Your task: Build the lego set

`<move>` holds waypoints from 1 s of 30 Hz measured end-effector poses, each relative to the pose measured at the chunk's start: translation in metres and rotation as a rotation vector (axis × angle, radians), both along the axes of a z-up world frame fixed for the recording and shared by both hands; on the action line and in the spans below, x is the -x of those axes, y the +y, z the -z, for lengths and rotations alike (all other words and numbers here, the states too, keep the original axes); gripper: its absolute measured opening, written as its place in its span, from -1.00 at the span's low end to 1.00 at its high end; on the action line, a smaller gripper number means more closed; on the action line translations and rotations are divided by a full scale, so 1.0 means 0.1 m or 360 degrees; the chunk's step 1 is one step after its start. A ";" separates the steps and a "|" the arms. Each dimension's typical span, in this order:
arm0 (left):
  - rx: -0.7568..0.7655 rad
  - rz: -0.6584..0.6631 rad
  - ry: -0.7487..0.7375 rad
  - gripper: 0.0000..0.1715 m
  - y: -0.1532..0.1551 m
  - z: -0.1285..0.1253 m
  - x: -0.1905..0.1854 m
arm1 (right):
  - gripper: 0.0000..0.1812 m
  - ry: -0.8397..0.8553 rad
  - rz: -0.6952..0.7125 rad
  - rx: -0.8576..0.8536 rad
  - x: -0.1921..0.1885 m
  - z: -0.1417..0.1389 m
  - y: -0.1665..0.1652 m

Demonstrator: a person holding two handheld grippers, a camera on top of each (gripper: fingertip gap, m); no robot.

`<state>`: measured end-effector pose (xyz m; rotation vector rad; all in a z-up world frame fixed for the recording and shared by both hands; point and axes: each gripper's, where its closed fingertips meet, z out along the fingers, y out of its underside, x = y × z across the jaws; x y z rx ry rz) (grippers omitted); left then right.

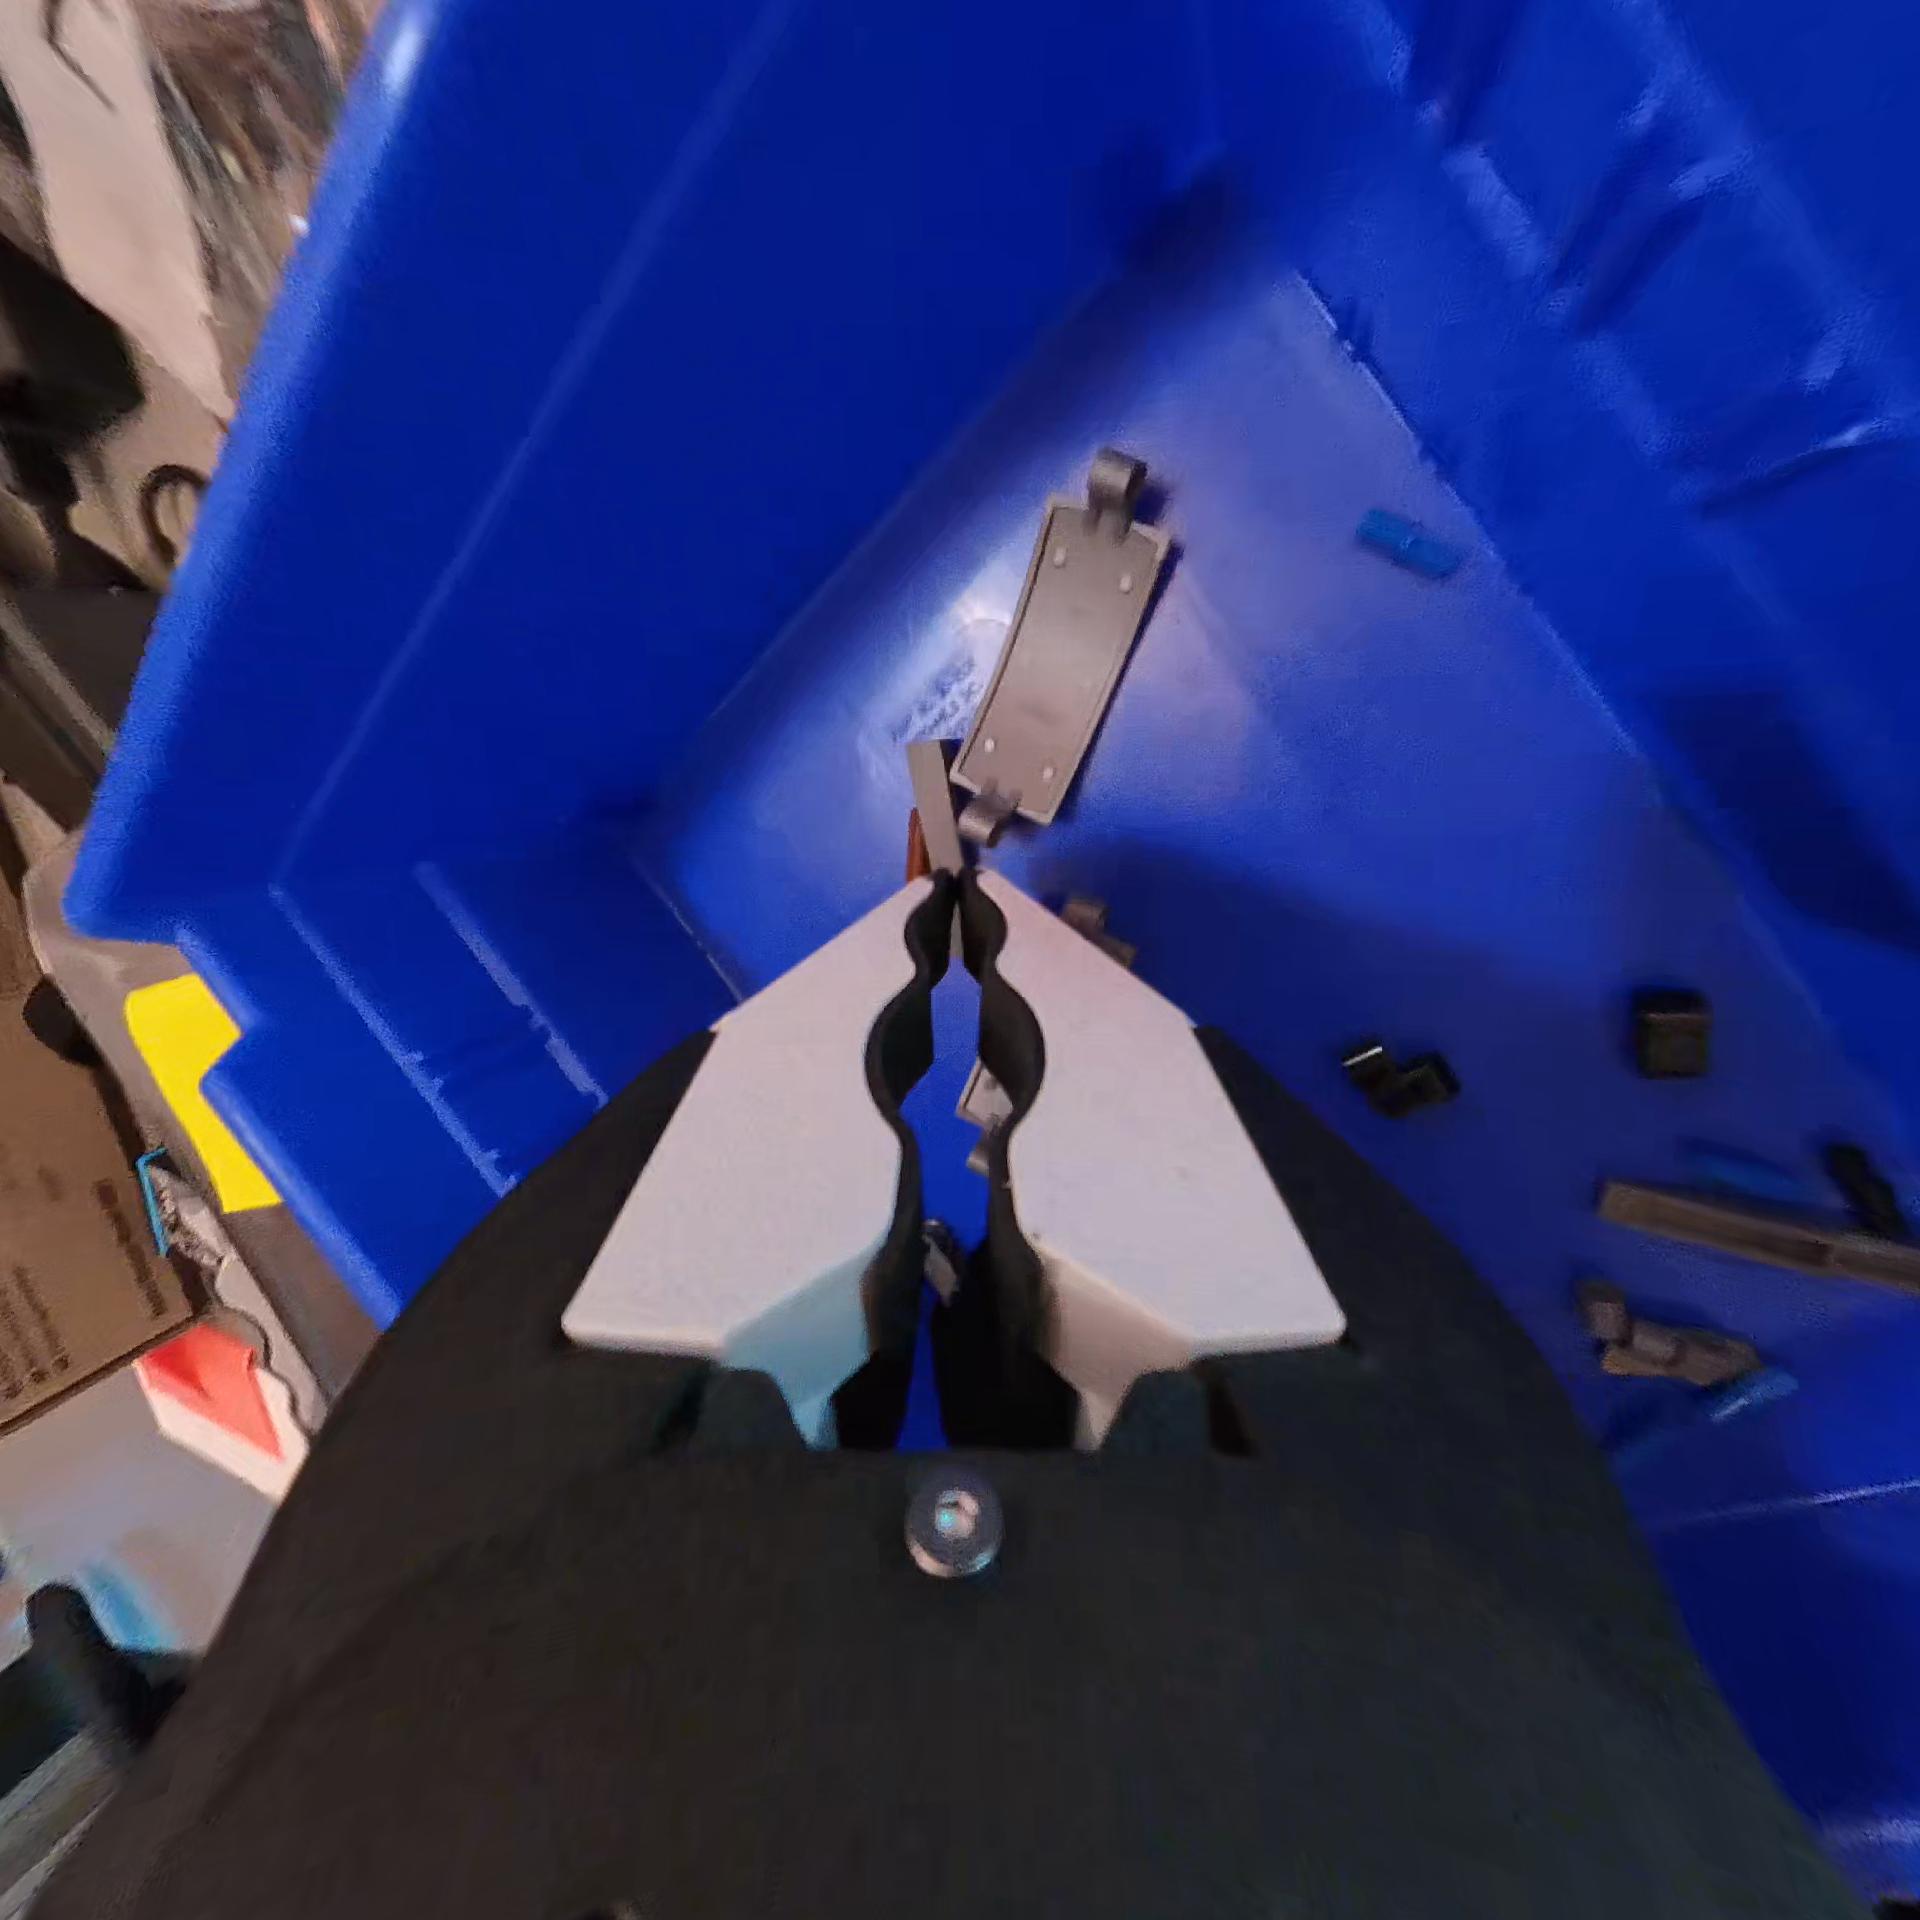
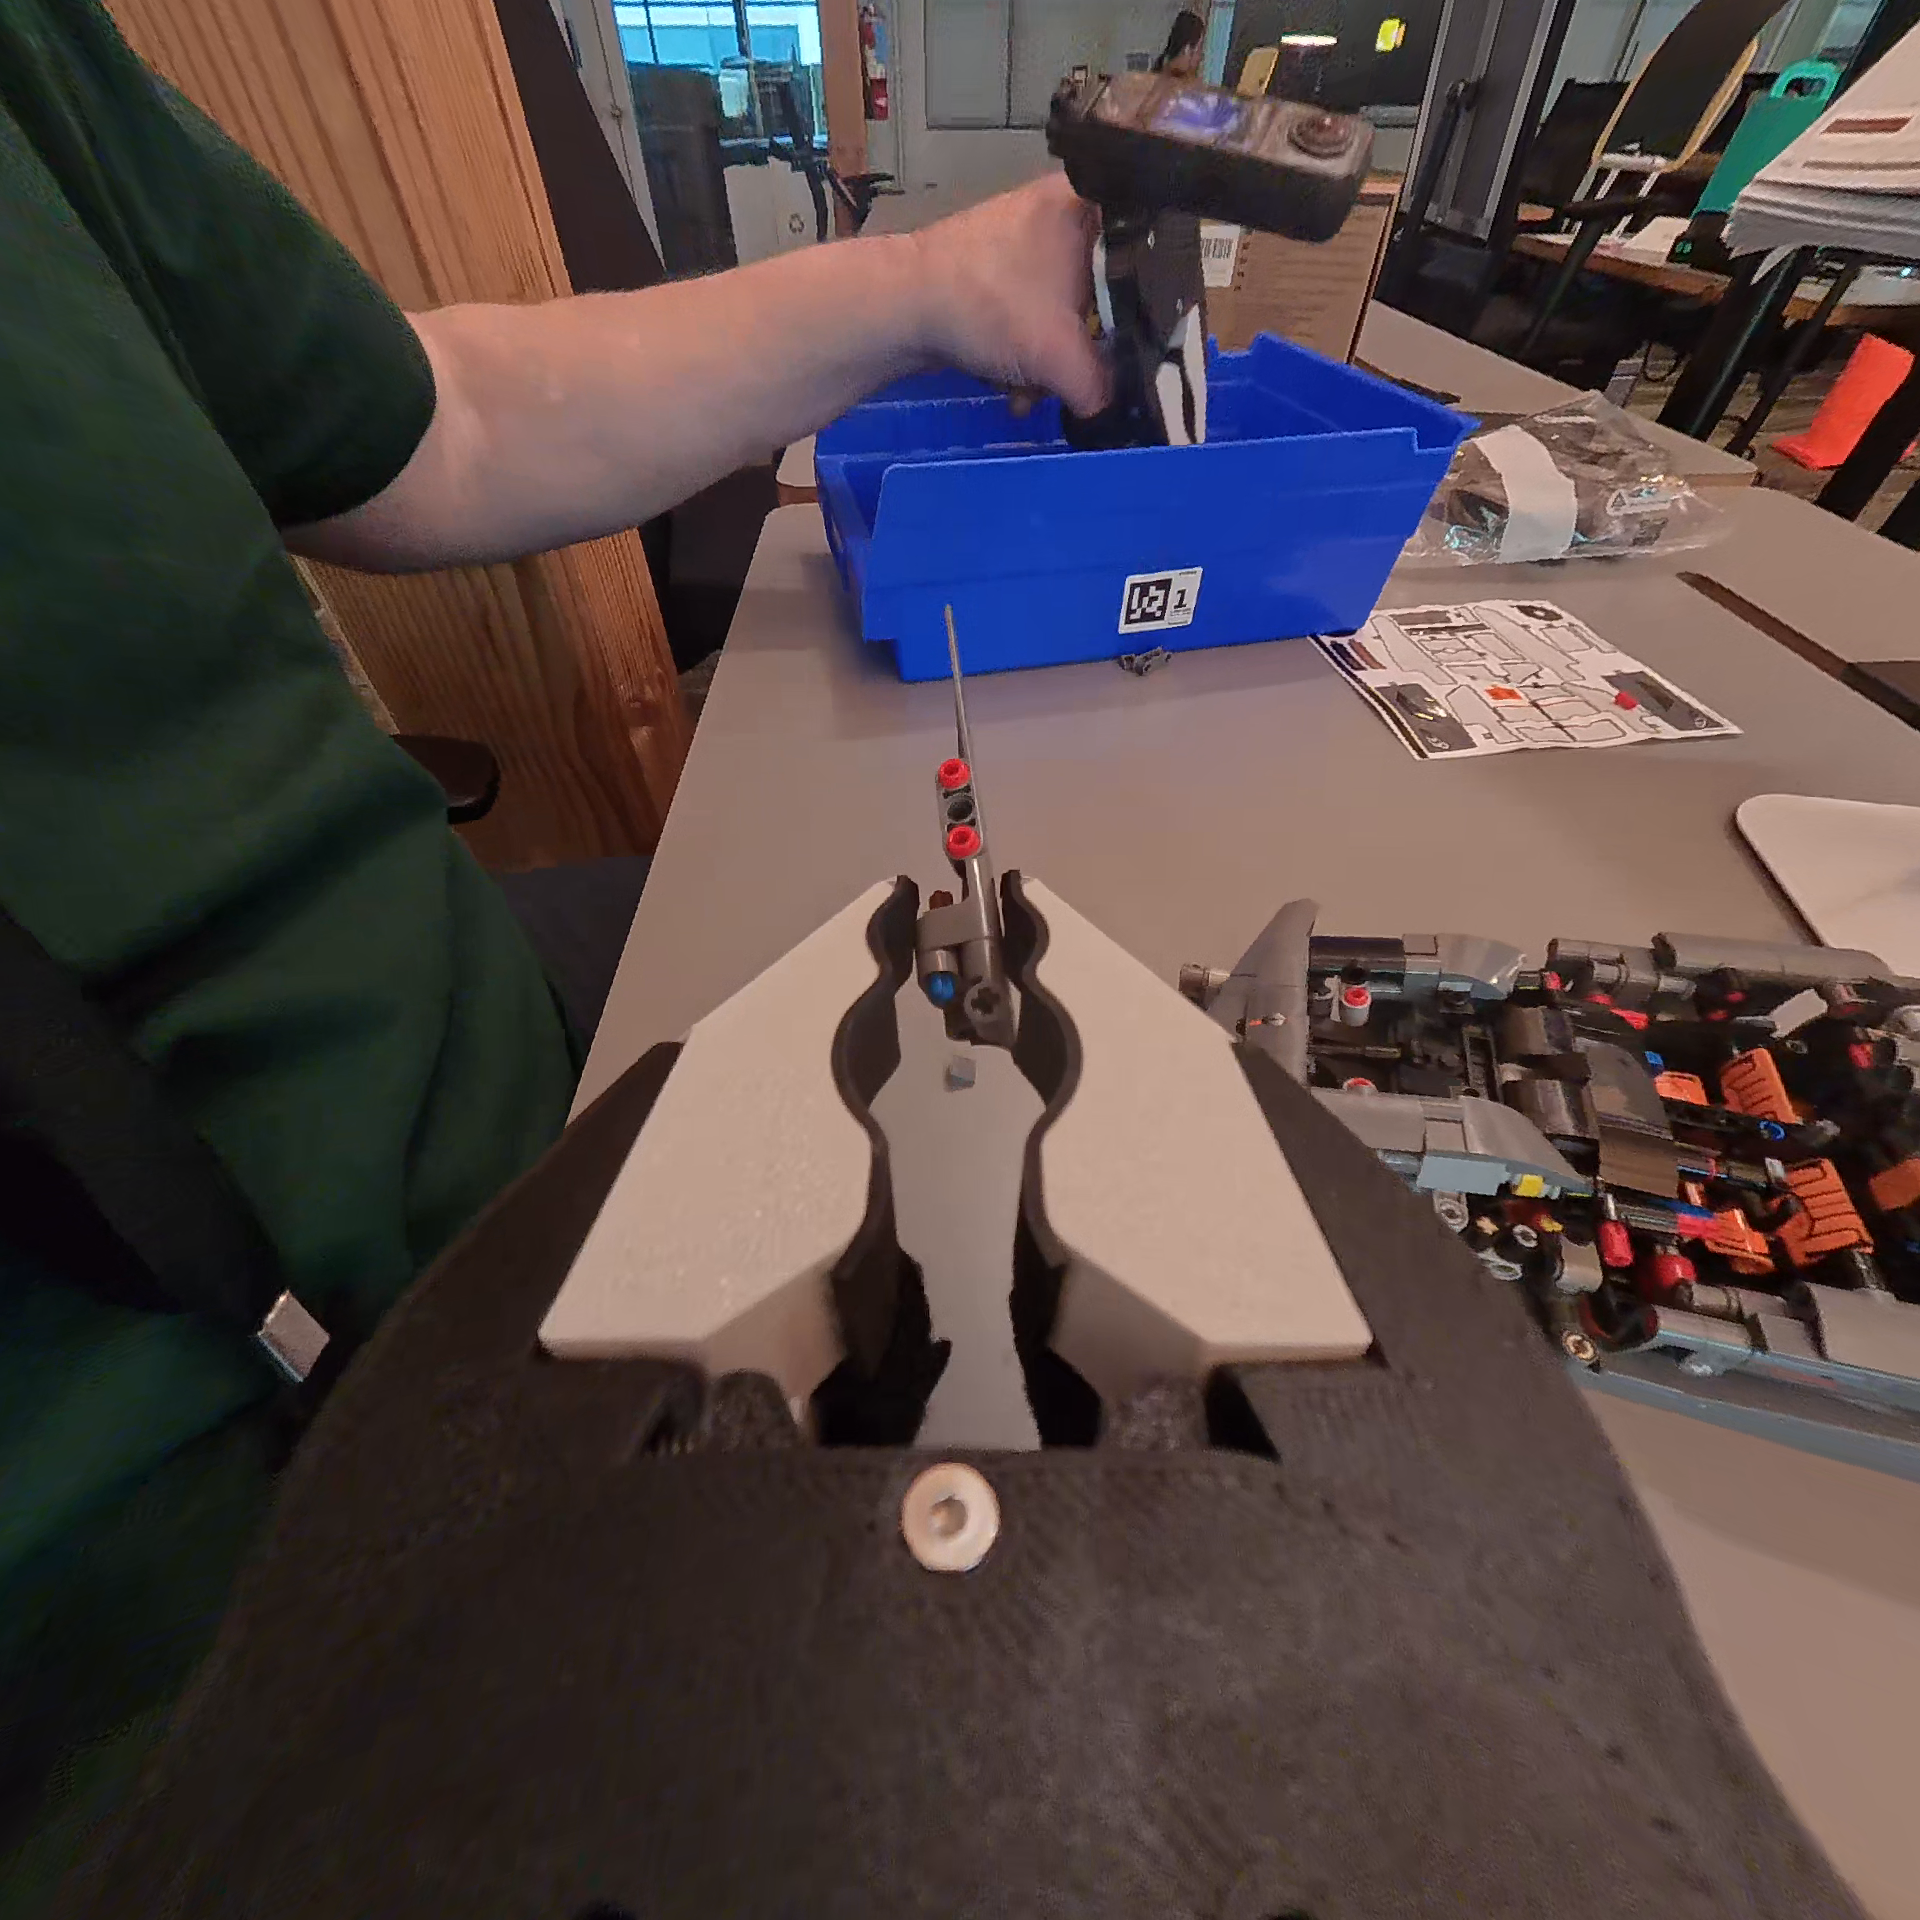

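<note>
In the left wrist view my left gripper (image 1: 954, 883) is inside the blue bin (image 1: 623, 520), shut on a thin flat grey piece (image 1: 932, 805) that sticks out past the tips. A grey curved panel (image 1: 1070, 665) lies just beyond it on the bin floor. In the right wrist view my right gripper (image 2: 961, 904) is shut on a small grey Technic sub-assembly (image 2: 971, 956) with red pins (image 2: 961, 840) and a blue pin, held above the grey table (image 2: 1195, 810). The left gripper's body (image 2: 1153, 312) reaches into the bin (image 2: 1039, 540); its fingers are hidden there.
The part-built car chassis (image 2: 1621, 1122) lies on the table to the right. A printed sheet (image 2: 1517, 675) and a plastic bag (image 2: 1558, 488) lie beyond it. Loose black pieces (image 1: 1397, 1081) and a long grey beam (image 1: 1756, 1236) lie in the bin. A tiny grey piece (image 2: 961, 1073) lies under my right gripper.
</note>
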<state>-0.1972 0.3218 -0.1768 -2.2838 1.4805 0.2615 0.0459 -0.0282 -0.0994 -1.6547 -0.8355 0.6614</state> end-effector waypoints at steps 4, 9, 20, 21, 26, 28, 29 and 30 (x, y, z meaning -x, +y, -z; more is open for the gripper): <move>0.0032 -0.0033 -0.0046 -0.89 0.04 0.03 0.05 | -0.84 0.0033 0.0000 -0.0013 -0.09 -0.01 0.00; 0.0087 -0.0012 0.0001 -0.89 0.09 0.16 0.06 | -0.84 0.0042 -0.0010 -0.0026 -0.16 -0.01 0.01; 0.0118 0.0059 -0.0102 -1.00 0.14 0.20 -0.11 | -0.84 0.0079 0.0019 -0.0042 -0.25 0.00 0.03; 0.0149 0.0043 -0.0120 -1.00 0.13 0.20 -0.11 | -0.84 0.0077 0.0018 -0.0045 -0.25 0.00 0.03; 0.0106 0.0029 -0.0115 -1.00 0.15 0.19 -0.10 | -0.84 0.0076 0.0028 -0.0061 -0.29 -0.01 0.02; 0.0105 0.0034 -0.0146 -1.00 0.13 0.19 -0.13 | -0.84 0.0083 0.0033 -0.0067 -0.31 -0.02 0.01; 0.0100 0.0025 -0.0161 -1.00 0.14 0.18 -0.13 | -0.84 0.0086 0.0035 -0.0071 -0.32 -0.03 0.01; 0.0106 0.0020 -0.0172 -1.00 0.13 0.17 -0.13 | -0.84 0.0087 0.0037 -0.0075 -0.33 -0.03 0.00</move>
